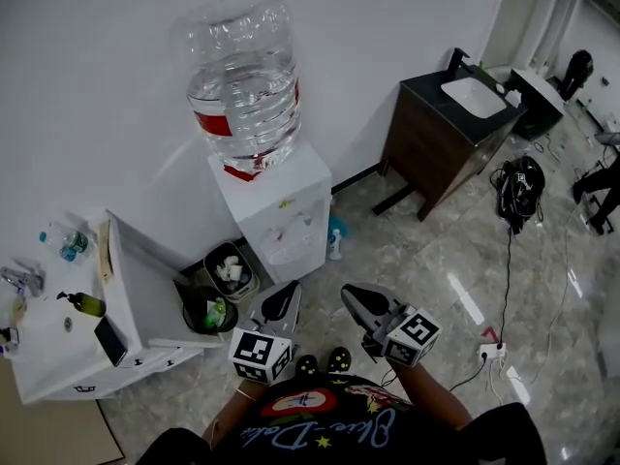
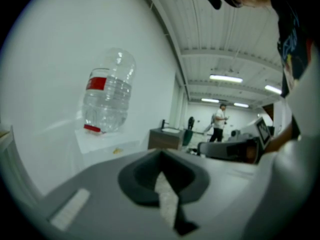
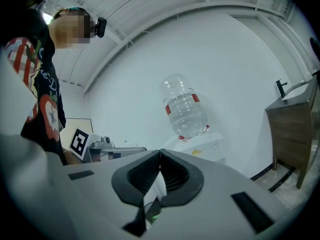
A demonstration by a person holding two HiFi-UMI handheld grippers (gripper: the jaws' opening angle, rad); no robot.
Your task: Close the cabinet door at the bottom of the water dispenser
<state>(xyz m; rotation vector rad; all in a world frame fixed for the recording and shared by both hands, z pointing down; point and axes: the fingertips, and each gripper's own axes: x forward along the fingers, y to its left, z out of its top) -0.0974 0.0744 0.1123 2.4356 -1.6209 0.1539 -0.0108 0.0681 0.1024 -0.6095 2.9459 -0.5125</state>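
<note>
Dispenser (image 1: 276, 201), bottle (image 1: 242, 76) on top, stands centre frame against the wall (image 1: 87, 85); bottom door not discernible from above | left gripper (image 1: 279, 303), right gripper (image 1: 360, 301) hover lower centre, apart from it | both clenched, nothing held

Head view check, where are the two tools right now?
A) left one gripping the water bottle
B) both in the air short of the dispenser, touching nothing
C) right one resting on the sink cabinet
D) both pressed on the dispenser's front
B: the left tool and the right tool are held in the air with jaws together, short of the water dispenser. Both gripper views show it some way ahead.
</note>
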